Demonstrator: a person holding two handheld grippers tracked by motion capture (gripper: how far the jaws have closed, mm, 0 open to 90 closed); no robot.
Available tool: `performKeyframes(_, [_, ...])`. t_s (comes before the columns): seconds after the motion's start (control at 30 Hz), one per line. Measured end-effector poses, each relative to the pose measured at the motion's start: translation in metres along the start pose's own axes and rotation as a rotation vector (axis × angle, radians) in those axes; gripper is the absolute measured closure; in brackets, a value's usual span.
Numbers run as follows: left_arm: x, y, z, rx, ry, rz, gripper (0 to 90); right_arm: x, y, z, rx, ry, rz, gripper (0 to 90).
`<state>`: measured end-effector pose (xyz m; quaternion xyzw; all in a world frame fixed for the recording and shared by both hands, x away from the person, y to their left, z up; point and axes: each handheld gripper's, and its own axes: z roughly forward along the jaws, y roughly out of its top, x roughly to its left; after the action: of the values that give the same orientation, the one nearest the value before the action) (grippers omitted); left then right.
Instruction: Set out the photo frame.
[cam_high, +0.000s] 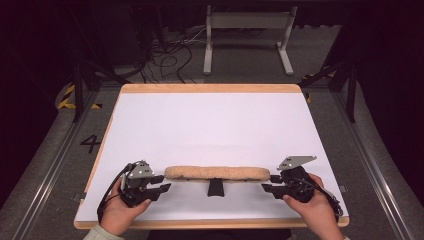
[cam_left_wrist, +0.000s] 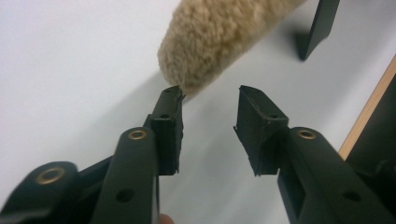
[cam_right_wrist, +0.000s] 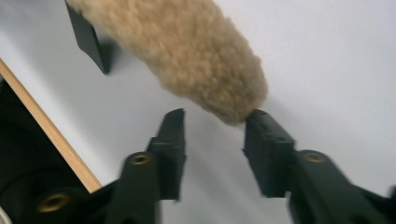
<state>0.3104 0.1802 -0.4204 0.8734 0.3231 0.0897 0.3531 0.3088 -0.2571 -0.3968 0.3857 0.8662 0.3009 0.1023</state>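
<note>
A long tan fleecy roll (cam_high: 217, 173) lies across the lower middle of the high view on the white table (cam_high: 210, 125), propped on a small black stand (cam_high: 215, 187) under its centre. The left gripper (cam_high: 161, 184) sits at the roll's left tip in the lower left, the right gripper (cam_high: 267, 183) at its right tip in the lower right. In the left gripper view the jaws stand partly apart, one fingertip (cam_left_wrist: 172, 95) just brushing the fleece end (cam_left_wrist: 187, 70), nothing pinched; in the right gripper view the same holds, one fingertip (cam_right_wrist: 259, 119) grazing the tip (cam_right_wrist: 233, 102). To take the ends well, each gripper likely needs to slide further over its tip so the fleece sits squarely between both pads (not merely beside one), then squeeze evenly on both sides so the roll does not tip off its stand.
</note>
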Motion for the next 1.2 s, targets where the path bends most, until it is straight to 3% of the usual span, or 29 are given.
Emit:
performKeyframes(0.1, [-0.003,-0.001,-0.004,0.021,-0.013,0.047,78.7,-0.004,-0.004,-0.004,0.020,-0.013,-0.035,77.8])
performKeyframes(0.2, [-0.006,0.002,-0.006,0.012,-0.015,0.065,89.3,-0.006,-0.005,-0.006,0.021,-0.035,-0.042,85.7])
performKeyframes(0.3, [-0.009,0.007,-0.006,0.026,-0.033,0.124,90.0,-0.005,-0.005,-0.009,0.007,-0.069,-0.051,90.0])
performKeyframes(0.43, [-0.015,0.011,-0.005,0.042,-0.051,0.158,90.0,-0.008,-0.004,-0.010,-0.012,-0.102,-0.061,90.0])
performKeyframes(0.6, [-0.015,0.012,0.004,0.066,-0.044,0.156,90.0,-0.011,-0.001,-0.007,-0.045,-0.102,-0.057,90.0])
performKeyframes(0.67, [-0.015,0.012,0.009,0.093,0.001,0.161,90.0,-0.014,0.000,-0.004,-0.058,-0.100,-0.047,90.0])
performKeyframes(0.77, [-0.014,0.013,0.014,0.101,0.016,0.153,90.0,-0.019,0.003,0.000,-0.078,-0.099,-0.035,90.0])
performKeyframes(0.9, [-0.016,0.014,0.021,0.114,0.005,0.169,90.0,-0.022,0.007,0.003,-0.099,-0.097,-0.027,90.0])
performKeyframes(1.07, [-0.017,0.015,0.023,0.102,-0.001,0.165,90.0,-0.018,0.011,0.011,-0.107,-0.095,-0.066,90.0])
performKeyframes(1.2, [-0.016,0.015,0.023,0.088,0.006,0.160,90.0,-0.018,0.009,0.011,-0.108,-0.095,-0.064,90.0])
